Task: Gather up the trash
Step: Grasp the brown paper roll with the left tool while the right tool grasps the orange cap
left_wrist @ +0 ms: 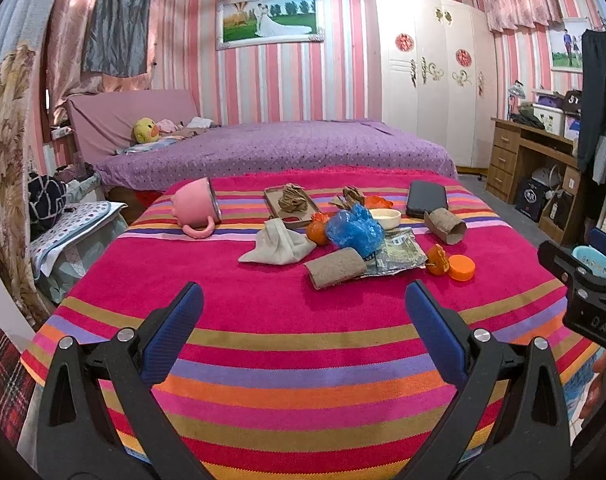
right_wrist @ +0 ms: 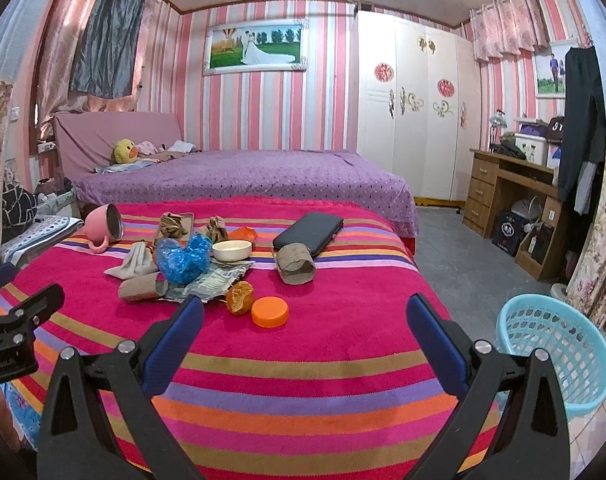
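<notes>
Nothing is picked up yet. The blue basket (right_wrist: 555,356) looks empty, and the trash pile (left_wrist: 355,236) sits on the striped blanket (left_wrist: 303,320). The left gripper (left_wrist: 303,312) and right gripper (right_wrist: 305,320) both have their fingers wide apart, holding nothing.

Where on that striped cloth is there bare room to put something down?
The whole near half of the striped cloth is bare, from the grippers up to the orange lid. The right edge past the cardboard tube is free too. It is crowded around the blue bag and the pink mug.
</notes>
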Available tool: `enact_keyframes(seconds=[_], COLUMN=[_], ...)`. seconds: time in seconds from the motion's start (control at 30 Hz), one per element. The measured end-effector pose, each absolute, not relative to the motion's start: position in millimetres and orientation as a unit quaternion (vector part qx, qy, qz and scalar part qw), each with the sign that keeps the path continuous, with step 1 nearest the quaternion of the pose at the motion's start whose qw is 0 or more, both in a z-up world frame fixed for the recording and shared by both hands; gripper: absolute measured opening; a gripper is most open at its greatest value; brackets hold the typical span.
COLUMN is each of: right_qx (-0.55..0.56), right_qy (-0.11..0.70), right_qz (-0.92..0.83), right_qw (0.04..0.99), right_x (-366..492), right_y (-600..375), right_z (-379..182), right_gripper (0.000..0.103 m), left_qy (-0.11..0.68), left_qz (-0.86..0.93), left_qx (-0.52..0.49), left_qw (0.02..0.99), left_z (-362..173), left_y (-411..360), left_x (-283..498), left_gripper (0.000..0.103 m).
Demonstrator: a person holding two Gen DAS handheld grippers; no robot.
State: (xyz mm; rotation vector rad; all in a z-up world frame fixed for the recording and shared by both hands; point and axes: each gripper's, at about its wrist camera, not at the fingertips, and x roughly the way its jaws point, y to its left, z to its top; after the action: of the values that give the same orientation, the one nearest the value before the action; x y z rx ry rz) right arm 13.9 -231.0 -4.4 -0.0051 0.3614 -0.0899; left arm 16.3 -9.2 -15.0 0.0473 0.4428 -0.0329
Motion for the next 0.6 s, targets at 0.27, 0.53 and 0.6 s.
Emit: enact_keyframes(seconds=[0.27,0.53,0.6], right_qx=[-0.007,-0.011,-0.015], right_qy=[0.172,0.220,0.229], right_qz=[-0.055,-0.058,-0.062], right_qw=[0.983,0.974,0.971], right_x=[45.1,105.7,109.7], right_y=[-239.5,-249.6,-252.3], right_z=[19.6,12.3,4.6], right_gripper=[0.099,0.099,0.099], left_qy=[0.236,0.279,0.299], left_qz=[-0.026,-0.019,-0.017], left_qx=[0.028,0.054,0.046], left_qw=[0.971,0.959,0.953], left_z=[-0.3,-15.6,-24.5], left_y=[-6.0,-15.7,-14.7], left_x=[47.4,97.3,110.4], left_gripper=[0.098,0.098,0.098])
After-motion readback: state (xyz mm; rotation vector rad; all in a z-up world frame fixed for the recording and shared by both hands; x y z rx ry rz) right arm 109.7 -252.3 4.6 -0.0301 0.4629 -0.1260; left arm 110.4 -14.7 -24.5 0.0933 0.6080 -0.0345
